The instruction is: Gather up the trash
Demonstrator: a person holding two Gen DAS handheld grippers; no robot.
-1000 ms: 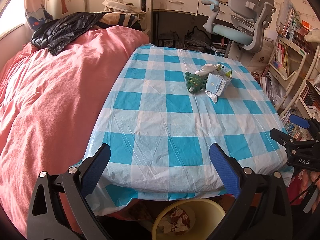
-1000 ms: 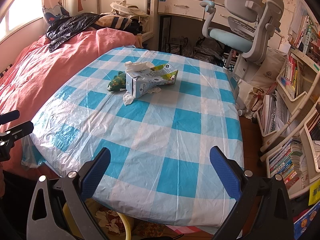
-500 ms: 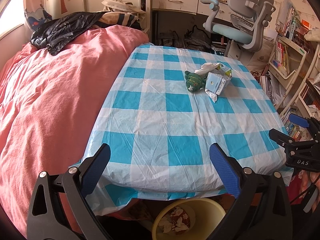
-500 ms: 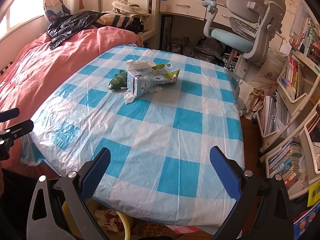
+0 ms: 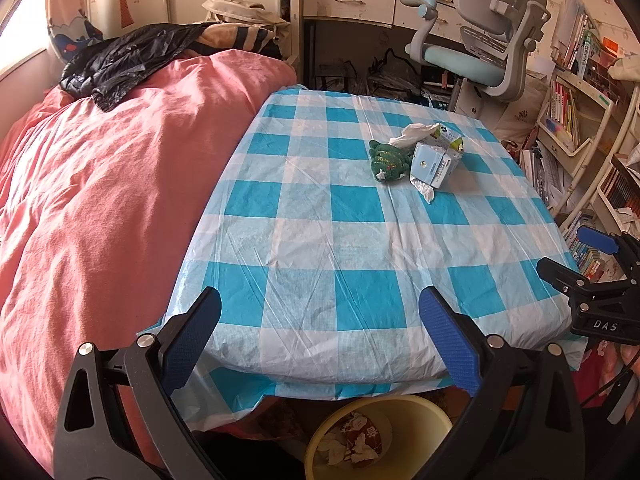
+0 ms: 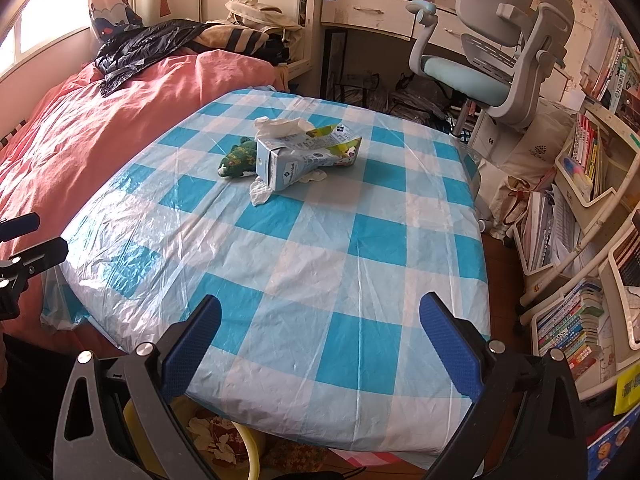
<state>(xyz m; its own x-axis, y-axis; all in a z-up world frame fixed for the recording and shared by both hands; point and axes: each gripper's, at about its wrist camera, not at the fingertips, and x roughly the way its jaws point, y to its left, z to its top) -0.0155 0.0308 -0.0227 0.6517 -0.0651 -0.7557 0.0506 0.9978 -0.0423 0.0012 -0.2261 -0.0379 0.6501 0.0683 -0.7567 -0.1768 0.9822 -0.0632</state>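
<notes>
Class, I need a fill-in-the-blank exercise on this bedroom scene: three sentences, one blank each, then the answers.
1. The crushed pale blue milk carton lies on a tablecloth checked white and ____.
2. The green plush toy sits on the carton's side facing the ____ duvet.
3. The round yellow bin under the table's near edge already holds ____.

Answers: blue; pink; trash

left hand-held gripper and right hand-held gripper, both level, jaws wide apart, nothing between them
</notes>
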